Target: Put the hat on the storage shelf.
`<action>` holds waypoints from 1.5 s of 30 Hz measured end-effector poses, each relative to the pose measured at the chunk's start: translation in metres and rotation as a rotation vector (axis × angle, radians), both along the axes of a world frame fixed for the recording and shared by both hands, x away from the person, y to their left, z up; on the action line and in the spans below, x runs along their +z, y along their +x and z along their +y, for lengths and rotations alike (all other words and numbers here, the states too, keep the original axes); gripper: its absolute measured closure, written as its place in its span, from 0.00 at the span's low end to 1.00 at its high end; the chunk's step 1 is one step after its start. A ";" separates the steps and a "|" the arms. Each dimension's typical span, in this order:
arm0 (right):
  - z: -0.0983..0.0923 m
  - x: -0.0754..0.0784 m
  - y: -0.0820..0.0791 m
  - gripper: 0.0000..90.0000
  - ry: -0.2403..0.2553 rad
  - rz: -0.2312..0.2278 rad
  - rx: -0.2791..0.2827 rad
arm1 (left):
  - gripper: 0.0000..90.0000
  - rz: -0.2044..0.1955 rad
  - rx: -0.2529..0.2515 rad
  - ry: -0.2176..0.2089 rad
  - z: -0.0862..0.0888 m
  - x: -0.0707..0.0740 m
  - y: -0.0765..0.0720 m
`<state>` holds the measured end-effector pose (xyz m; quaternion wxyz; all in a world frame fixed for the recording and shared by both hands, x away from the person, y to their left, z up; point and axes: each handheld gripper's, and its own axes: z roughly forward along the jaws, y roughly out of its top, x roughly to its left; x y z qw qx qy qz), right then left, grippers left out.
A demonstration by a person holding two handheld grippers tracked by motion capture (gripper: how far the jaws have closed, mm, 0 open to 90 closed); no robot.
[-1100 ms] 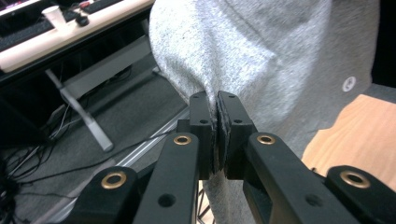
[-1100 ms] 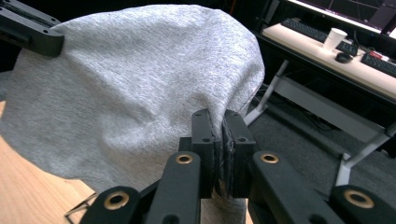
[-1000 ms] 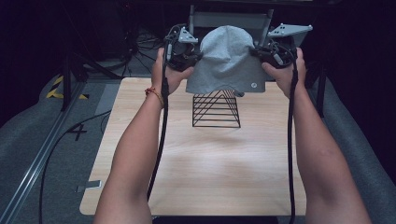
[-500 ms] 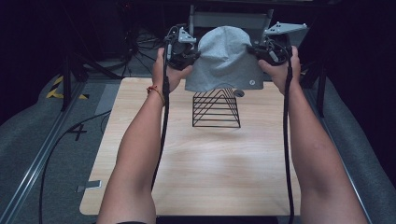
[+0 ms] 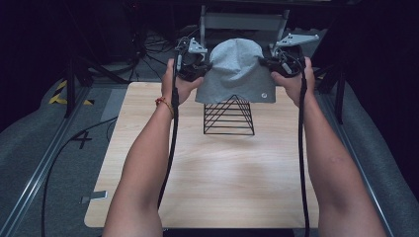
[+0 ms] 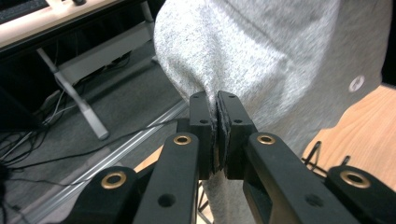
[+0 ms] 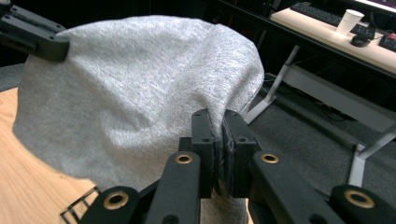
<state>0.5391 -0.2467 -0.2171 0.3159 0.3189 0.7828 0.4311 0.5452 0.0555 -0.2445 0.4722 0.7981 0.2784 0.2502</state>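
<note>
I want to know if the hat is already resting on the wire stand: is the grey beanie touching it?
Cannot tell. In the high view the grey beanie overlaps the wire stand tip, hiding any contact or gap.

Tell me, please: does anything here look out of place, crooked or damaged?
Nothing stands out. The grey beanie is held up between the left gripper and the right gripper, each shut on one edge, above the black wire stand, which stands upright on the wooden table. I see no tear or spill.

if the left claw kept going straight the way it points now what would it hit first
The left claw is shut on the grey hat, so it would push straight into that fabric first. Past the cloth, likely the right claw pinching the opposite edge, though depth is unclear.
</note>
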 end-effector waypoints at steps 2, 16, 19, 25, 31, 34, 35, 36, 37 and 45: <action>-0.001 0.000 -0.003 0.94 0.011 -0.008 0.007 | 0.95 -0.014 -0.007 0.000 0.002 0.004 -0.005; 0.005 0.009 -0.035 0.94 -0.033 -0.062 0.042 | 0.95 -0.065 -0.080 -0.016 0.010 0.016 -0.042; 0.005 0.014 -0.038 0.94 -0.035 -0.071 0.040 | 0.95 -0.071 -0.087 -0.009 0.011 0.019 -0.046; 0.001 0.016 -0.043 0.94 -0.031 -0.074 0.045 | 0.95 -0.063 -0.108 -0.004 0.009 0.014 -0.050; 0.001 0.004 -0.046 0.94 -0.053 -0.048 0.054 | 0.95 -0.027 -0.103 0.001 0.013 -0.002 -0.047; -0.002 -0.002 -0.046 0.94 -0.044 -0.035 0.051 | 0.95 -0.010 -0.093 -0.028 0.016 -0.008 -0.046; -0.003 -0.003 -0.046 0.94 -0.038 -0.031 0.051 | 0.95 -0.010 -0.092 -0.026 0.017 -0.009 -0.046; -0.004 -0.004 -0.045 0.94 -0.037 -0.027 0.047 | 0.95 -0.009 -0.088 -0.020 0.017 -0.009 -0.045; -0.005 -0.005 -0.044 0.94 -0.032 -0.025 0.046 | 0.95 -0.006 -0.085 -0.018 0.017 -0.009 -0.045; -0.006 -0.027 -0.038 0.94 -0.039 0.014 0.044 | 0.95 0.021 -0.067 0.023 0.010 -0.032 -0.032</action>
